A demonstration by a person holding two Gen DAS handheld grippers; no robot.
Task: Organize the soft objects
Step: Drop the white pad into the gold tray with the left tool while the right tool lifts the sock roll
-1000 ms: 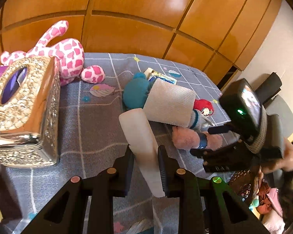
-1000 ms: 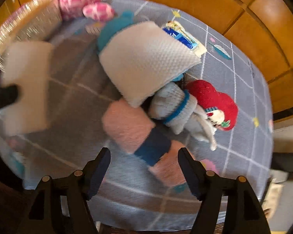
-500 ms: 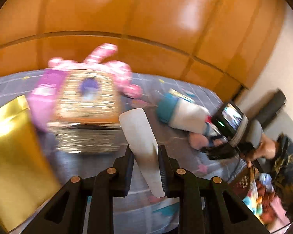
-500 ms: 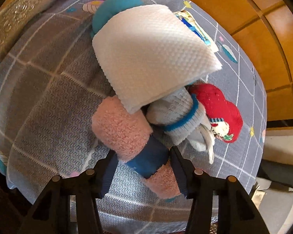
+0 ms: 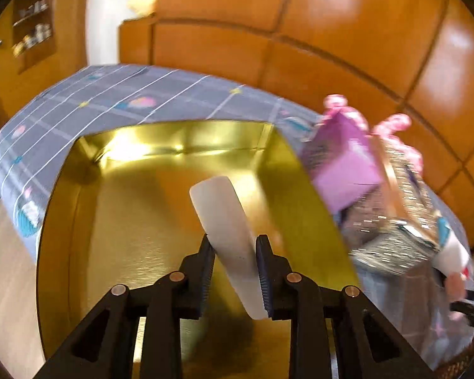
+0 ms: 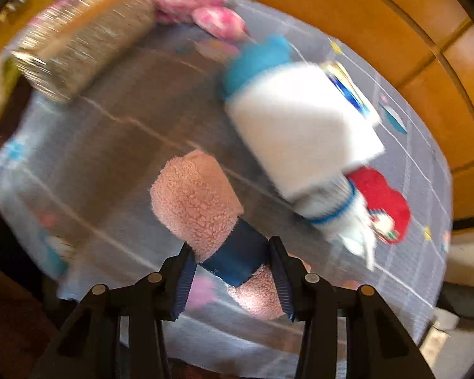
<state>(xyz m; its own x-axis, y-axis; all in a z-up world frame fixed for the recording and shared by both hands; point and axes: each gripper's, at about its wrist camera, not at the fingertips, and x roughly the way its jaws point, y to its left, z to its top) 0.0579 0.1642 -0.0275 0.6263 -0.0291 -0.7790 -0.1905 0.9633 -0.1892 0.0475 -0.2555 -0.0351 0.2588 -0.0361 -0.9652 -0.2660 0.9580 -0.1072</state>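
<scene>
While over one gold box, left tongs clamped on one white pad, pointing up-left; right tongs clamped on one pink roll, pointing up-left.

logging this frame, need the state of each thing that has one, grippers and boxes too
left gripper: shut on the white folded cloth, held over the gold box
right gripper: shut on the pink fuzzy roll with a navy band
gold metal box: open, nothing seen inside
glittery silver tissue box: closed, lying on the grey bedspread
</scene>
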